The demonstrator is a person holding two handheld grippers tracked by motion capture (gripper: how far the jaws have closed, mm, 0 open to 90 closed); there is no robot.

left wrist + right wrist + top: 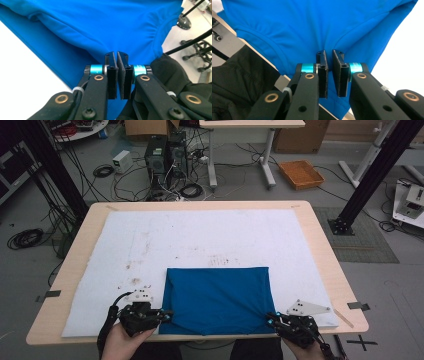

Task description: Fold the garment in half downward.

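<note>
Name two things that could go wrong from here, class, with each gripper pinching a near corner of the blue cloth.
1. The left gripper and right gripper each seem to hold only a thin bunch of the blue cloth; a pull could slip it free.
2. The cloth's near edge overhangs the table edge toward the person, so a dropped corner might slide off the white mat.

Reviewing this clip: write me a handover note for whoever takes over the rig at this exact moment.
Left gripper: shut on the blue cloth at its near left corner.
Right gripper: shut on the near right corner.
The cloth lies folded into a rectangle on the white mat, its near edge at the table's front edge.
Done: both near corners pinched.
Left, probably: lift both corners together and fold them away from you, then release.
</note>
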